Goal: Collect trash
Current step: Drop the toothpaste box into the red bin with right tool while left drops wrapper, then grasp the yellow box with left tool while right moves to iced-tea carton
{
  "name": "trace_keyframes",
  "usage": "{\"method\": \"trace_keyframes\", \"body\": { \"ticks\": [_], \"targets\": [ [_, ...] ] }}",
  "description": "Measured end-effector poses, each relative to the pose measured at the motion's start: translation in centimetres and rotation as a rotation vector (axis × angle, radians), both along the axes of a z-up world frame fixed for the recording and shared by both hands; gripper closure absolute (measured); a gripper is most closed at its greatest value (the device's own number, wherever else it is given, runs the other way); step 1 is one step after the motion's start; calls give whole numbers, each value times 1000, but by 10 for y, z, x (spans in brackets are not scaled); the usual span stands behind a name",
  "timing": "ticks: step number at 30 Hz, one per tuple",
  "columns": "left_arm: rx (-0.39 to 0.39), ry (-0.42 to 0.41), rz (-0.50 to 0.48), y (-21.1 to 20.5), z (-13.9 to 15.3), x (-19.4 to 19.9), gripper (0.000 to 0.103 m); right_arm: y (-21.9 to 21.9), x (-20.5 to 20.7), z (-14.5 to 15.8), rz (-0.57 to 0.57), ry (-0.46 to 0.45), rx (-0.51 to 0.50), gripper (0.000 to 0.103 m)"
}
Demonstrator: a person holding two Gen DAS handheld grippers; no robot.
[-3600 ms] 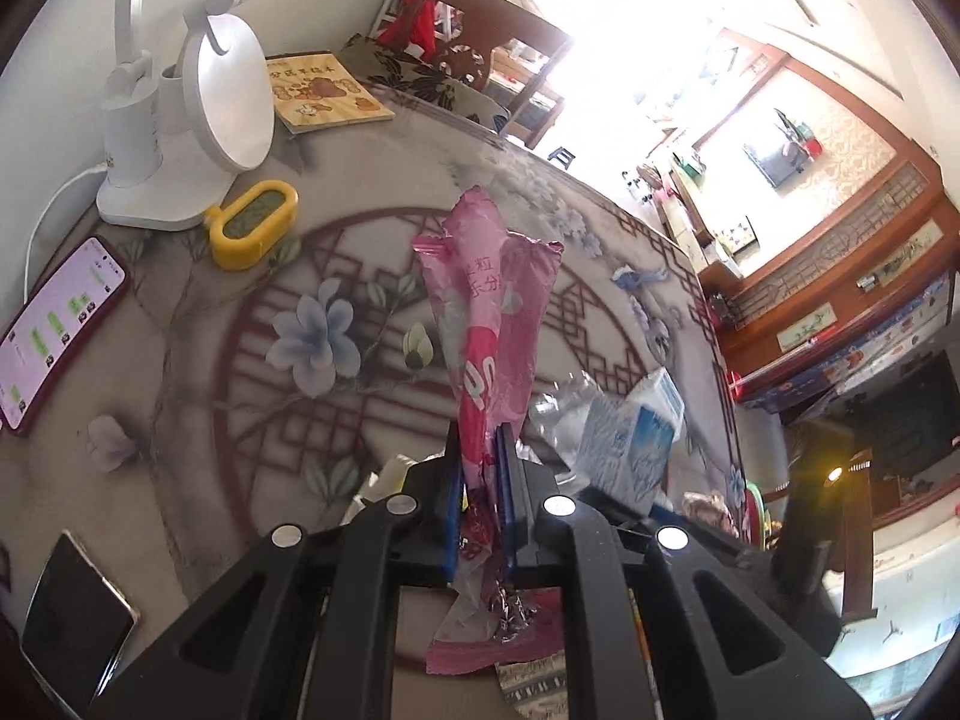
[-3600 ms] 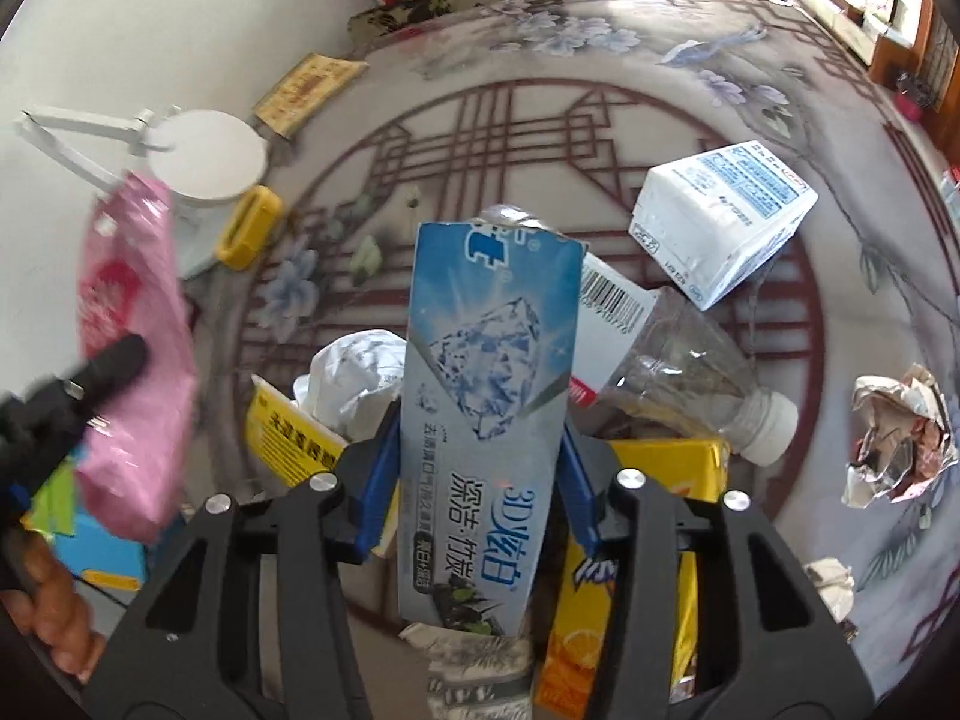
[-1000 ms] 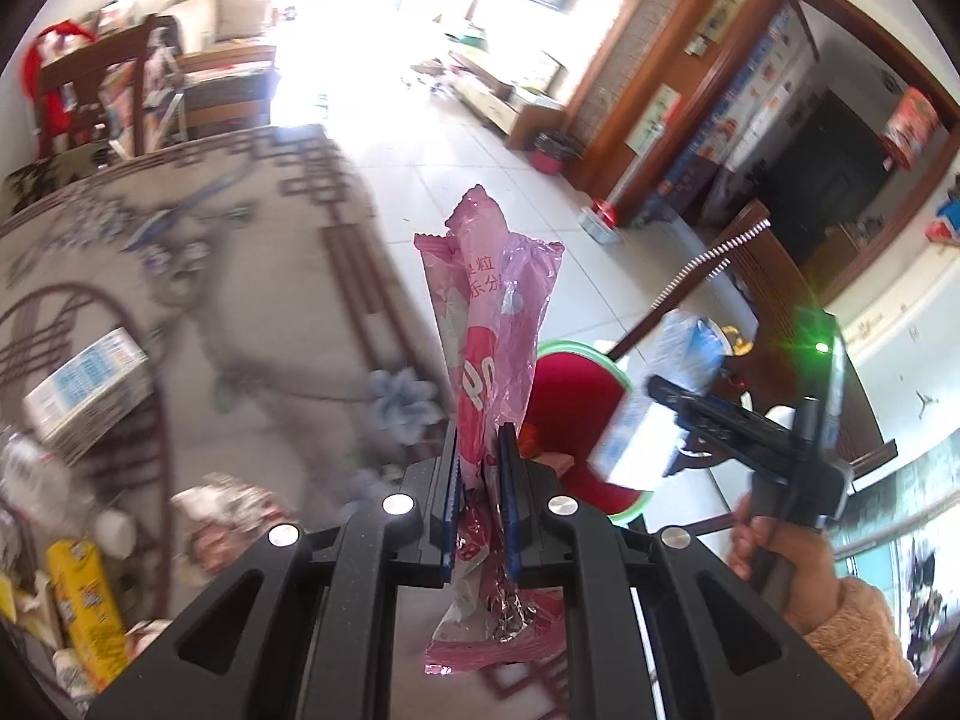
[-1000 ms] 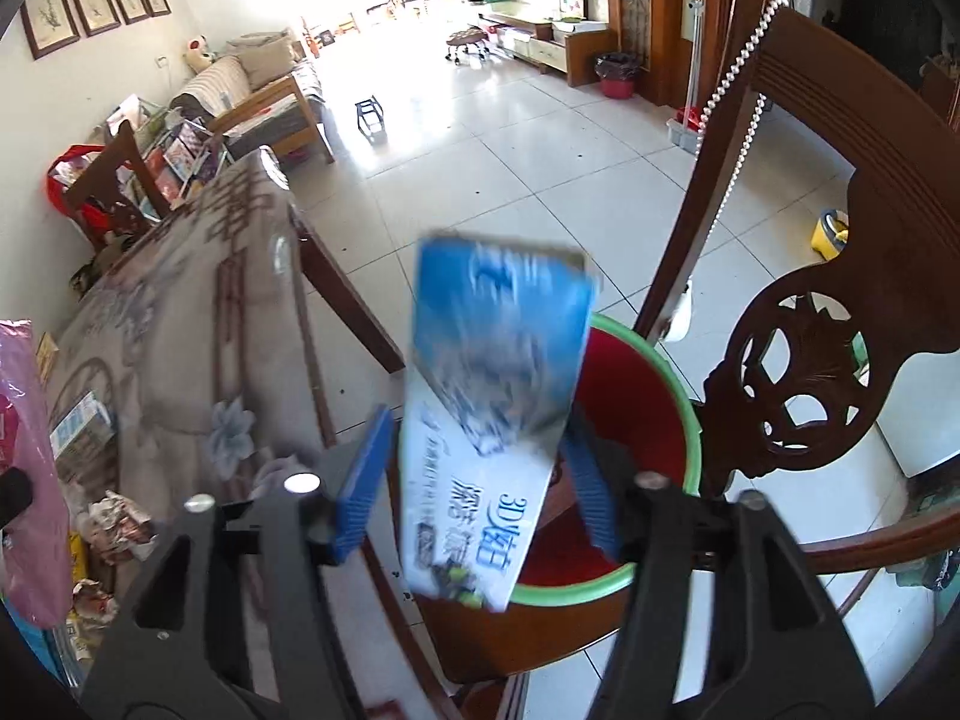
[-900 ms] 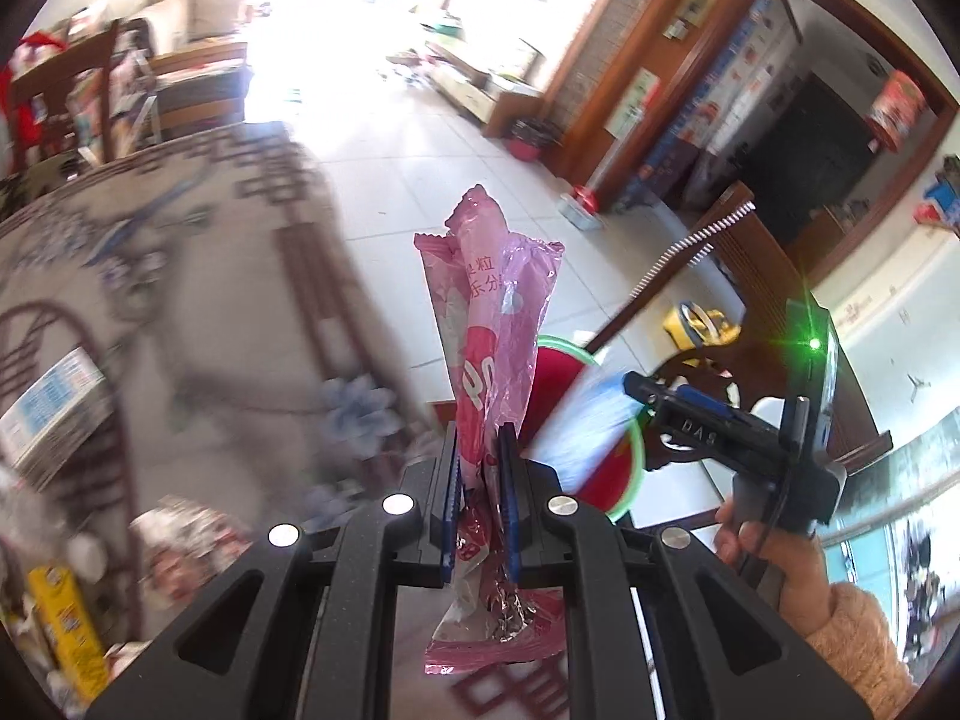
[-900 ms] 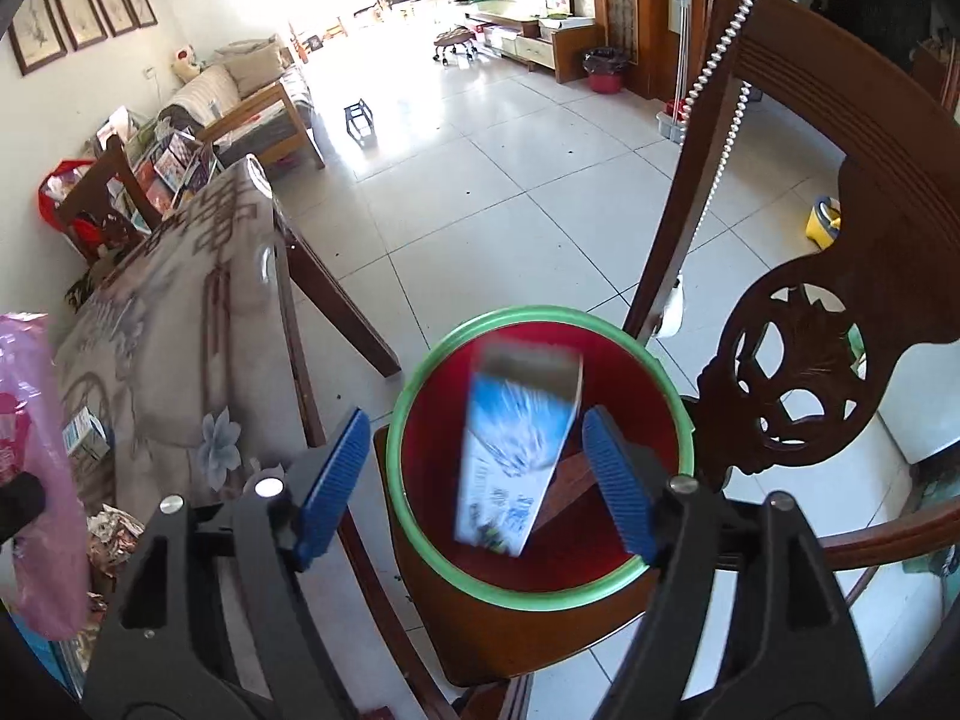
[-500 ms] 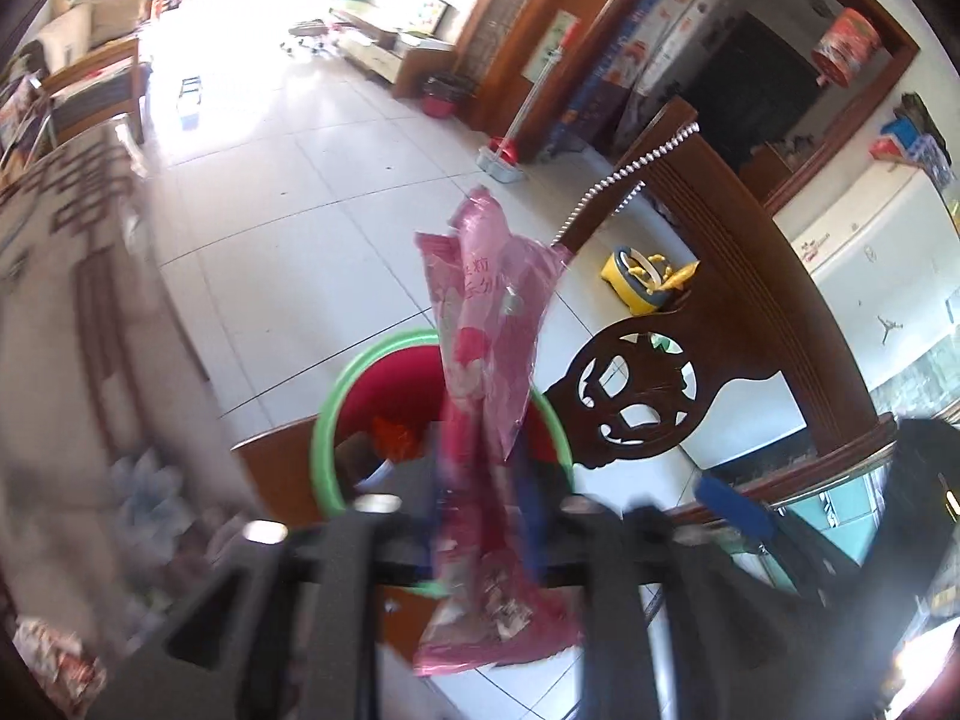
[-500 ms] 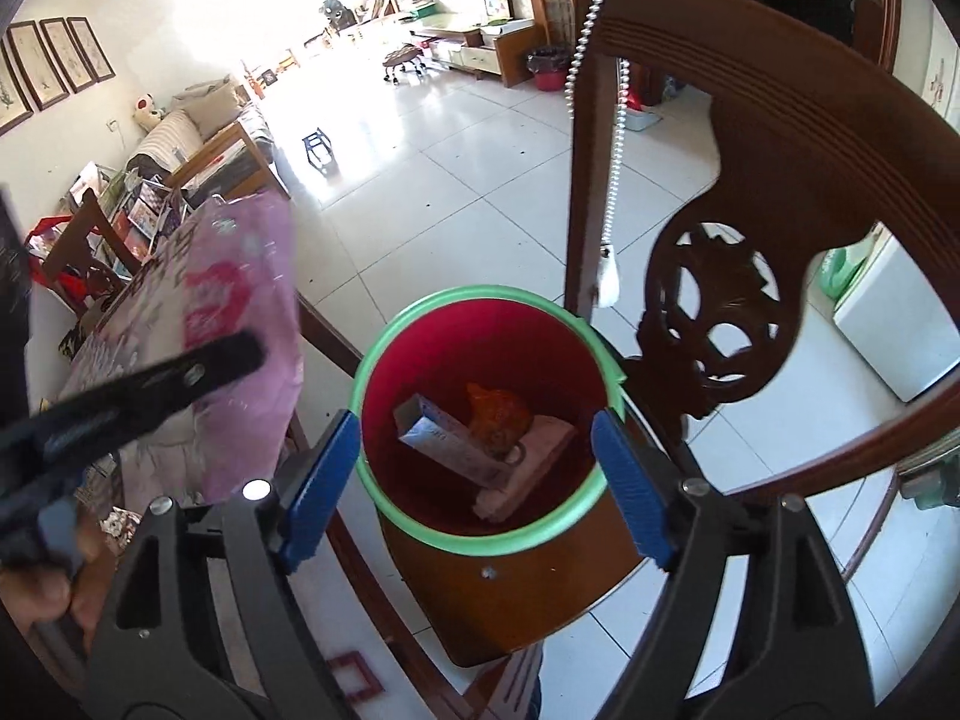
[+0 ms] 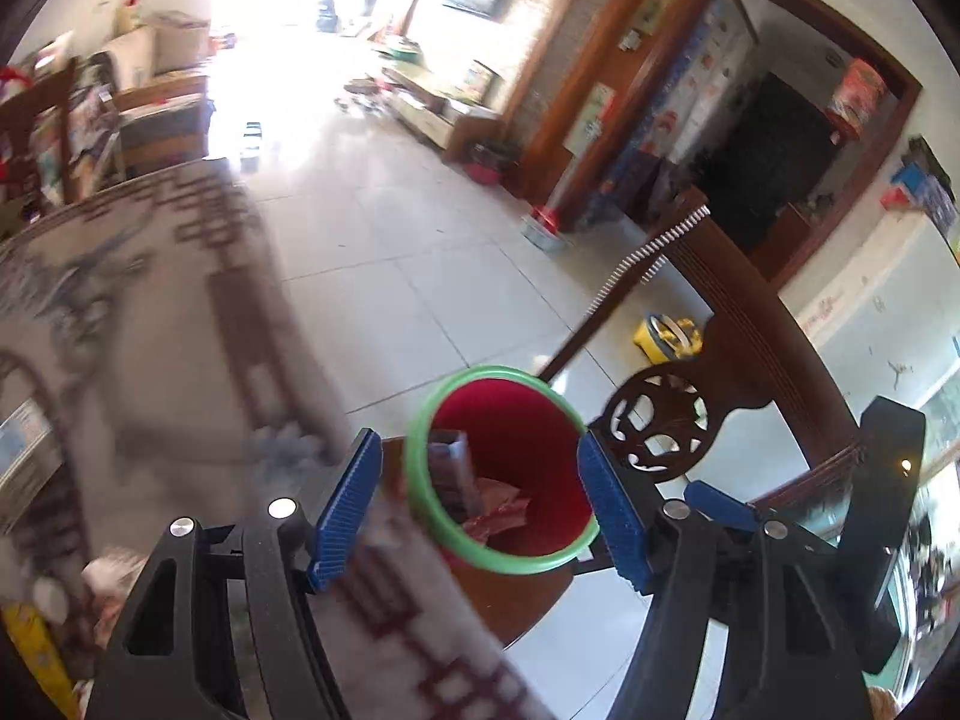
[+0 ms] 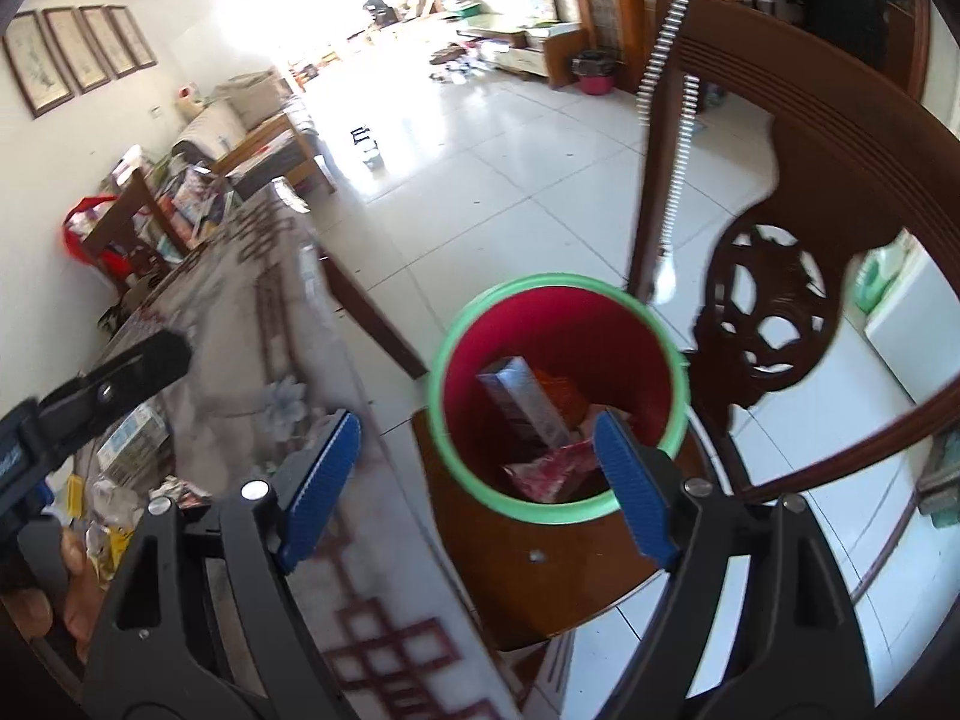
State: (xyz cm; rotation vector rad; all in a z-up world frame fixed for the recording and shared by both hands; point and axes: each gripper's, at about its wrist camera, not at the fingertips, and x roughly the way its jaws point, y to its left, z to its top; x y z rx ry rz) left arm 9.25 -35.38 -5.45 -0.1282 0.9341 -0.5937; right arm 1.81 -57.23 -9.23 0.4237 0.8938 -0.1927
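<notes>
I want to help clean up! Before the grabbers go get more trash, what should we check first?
1. Left gripper empty: ok, jaws opening, nothing between them.
2. Right gripper empty: ok, jaws opening, nothing between them.
3. Pink wrapper landed inside the red bin: ok.
4. Toothpaste box inside the bin: ok.
5. Bin upright on the chair seat: ok.
6. More trash left on the table: ok, some at its near end.

Sunlit white tiled floor (image 10: 480,138), carved wooden chair (image 10: 774,312)
</notes>
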Motion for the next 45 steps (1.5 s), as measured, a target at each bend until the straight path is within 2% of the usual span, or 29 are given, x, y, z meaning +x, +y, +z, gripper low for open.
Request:
{"method": "trace_keyframes", "body": {
  "ticks": [7, 11, 17, 21, 25, 28, 34, 41, 45],
  "targets": [
    [1, -1, 225, 122, 13, -32, 38, 91, 20, 10, 184, -22, 24, 23],
    [18, 15, 358, 194, 11, -49, 38, 149, 25, 16, 286, -27, 26, 22],
    [19, 57, 557, 305, 0, -73, 38, 235, 23, 21, 409, -13, 26, 20],
    [34, 68, 641, 360, -9, -86, 38, 292, 19, 15, 494, 30, 37, 20],
    [20, 121, 722, 412, -23, -90, 38, 339, 13, 8, 559, 64, 57, 20],
    [-1, 169, 756, 441, -38, -90, 38, 368, 10, 2, 592, 84, 65, 20],
    [-49, 287, 806, 473, -74, -81, 35, 404, 15, -14, 606, 145, 62, 20],
    [-94, 403, 919, 486, -118, -58, 35, 417, 21, -17, 593, 168, 24, 20],
    [-118, 462, 923, 483, -138, -41, 32, 420, 25, -18, 596, 175, -3, 20]
  ]
}}
